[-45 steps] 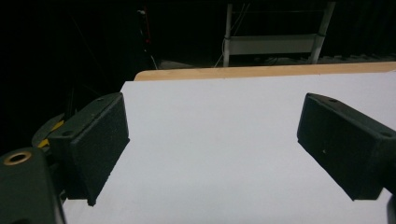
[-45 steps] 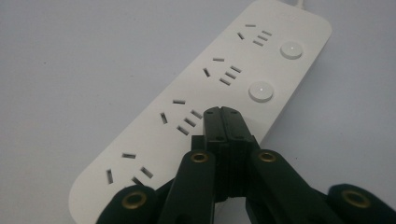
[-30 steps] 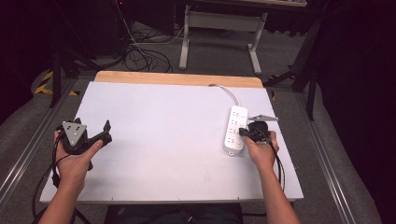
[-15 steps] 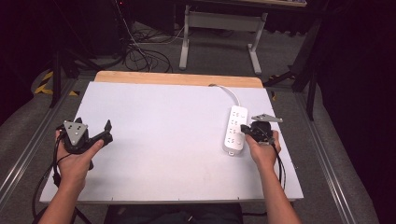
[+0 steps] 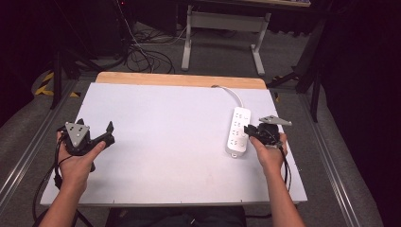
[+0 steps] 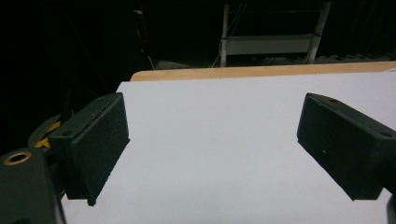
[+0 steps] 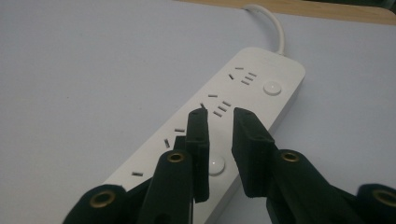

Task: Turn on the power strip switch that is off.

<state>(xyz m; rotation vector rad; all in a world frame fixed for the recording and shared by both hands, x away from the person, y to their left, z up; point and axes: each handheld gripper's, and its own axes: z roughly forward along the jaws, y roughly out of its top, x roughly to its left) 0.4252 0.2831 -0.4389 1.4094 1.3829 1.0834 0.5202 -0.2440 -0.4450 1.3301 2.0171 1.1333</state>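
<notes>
A white power strip [image 5: 238, 132] lies at the right of the white table top [image 5: 170, 123], its cable [image 5: 234, 94] running to the far edge. My right gripper [image 5: 251, 131] is at the strip's near right side. In the right gripper view the jaws [image 7: 219, 114] hover just over the power strip [image 7: 261, 70], above a round button [image 7: 215, 164]. These jaws have just been opening; a narrow gap shows, with nothing between them. My left gripper [image 5: 94, 127] rests at the table's left, open wide and empty, and the left gripper view shows its pads [image 6: 95, 140] over bare table.
A wooden strip [image 5: 179, 79] borders the table's far edge. Metal rails [image 5: 331, 156] run along both sides. Beyond the table stand a desk frame [image 5: 222, 28] and floor cables [image 5: 146, 52]. A second button [image 7: 272, 87] sits near the strip's far end.
The right gripper has edged slightly to the right beside the power strip. The left hand and gripper have kept still.
</notes>
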